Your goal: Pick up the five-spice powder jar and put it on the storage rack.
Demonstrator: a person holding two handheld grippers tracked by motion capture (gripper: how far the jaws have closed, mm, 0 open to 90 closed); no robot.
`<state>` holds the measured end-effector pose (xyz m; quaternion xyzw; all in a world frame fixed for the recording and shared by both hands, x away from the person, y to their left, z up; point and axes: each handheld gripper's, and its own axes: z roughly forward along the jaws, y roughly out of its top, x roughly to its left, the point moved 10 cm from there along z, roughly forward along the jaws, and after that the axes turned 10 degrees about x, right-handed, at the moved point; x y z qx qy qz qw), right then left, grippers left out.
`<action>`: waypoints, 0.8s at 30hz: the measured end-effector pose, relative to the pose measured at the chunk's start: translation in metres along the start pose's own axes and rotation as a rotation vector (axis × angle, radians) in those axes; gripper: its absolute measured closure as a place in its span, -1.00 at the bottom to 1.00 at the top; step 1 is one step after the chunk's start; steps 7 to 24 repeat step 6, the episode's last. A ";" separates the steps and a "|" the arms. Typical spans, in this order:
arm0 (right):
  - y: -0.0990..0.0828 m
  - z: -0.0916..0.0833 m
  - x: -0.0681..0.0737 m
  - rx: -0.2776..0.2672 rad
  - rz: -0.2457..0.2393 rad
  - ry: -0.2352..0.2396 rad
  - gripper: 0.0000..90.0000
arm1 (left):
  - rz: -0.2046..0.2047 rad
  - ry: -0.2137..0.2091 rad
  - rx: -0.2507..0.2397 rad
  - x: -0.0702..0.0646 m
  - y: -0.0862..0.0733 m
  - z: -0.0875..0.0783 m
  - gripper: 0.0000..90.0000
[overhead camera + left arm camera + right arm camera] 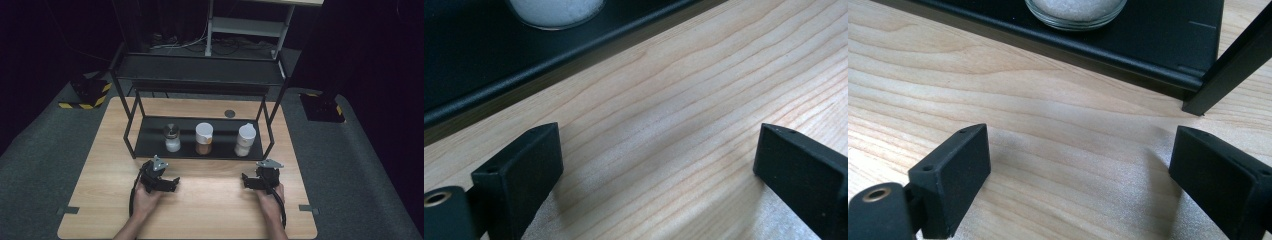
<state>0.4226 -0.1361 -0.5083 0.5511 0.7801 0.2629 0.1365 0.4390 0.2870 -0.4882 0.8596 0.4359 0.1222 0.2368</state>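
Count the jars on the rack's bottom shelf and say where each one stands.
3, in a row on the bottom shelf: the metal-capped jar at the left, the brown-filled jar in the middle, the white-lidded jar at the right. None looks hidden behind them.

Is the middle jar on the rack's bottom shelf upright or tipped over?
Upright: the middle jar stands on its base on the bottom shelf, white lid on top.

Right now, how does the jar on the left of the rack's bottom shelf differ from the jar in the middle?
The left jar has a dark metallic cap; the middle jar has a white lid. The left jar holds something white; the middle jar holds something brown. The left jar looks a little shorter. Both stand upright on the rack bottom shelf, apart from each other, with neither gripper touching them.
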 end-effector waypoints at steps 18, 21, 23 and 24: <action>0.000 0.000 0.000 0.000 0.000 0.000 -0.80 | -0.002 0.004 0.001 0.000 0.000 0.000 -0.88; 0.000 0.000 0.000 0.000 0.000 0.000 -0.80 | -0.002 0.004 0.001 0.000 0.000 0.000 -0.88; 0.000 0.000 0.000 0.000 0.000 0.000 -0.80 | -0.002 0.004 0.001 0.000 0.000 0.000 -0.88; 0.000 0.000 0.000 0.000 0.000 0.000 -0.80 | -0.002 0.004 0.001 0.000 0.000 0.000 -0.88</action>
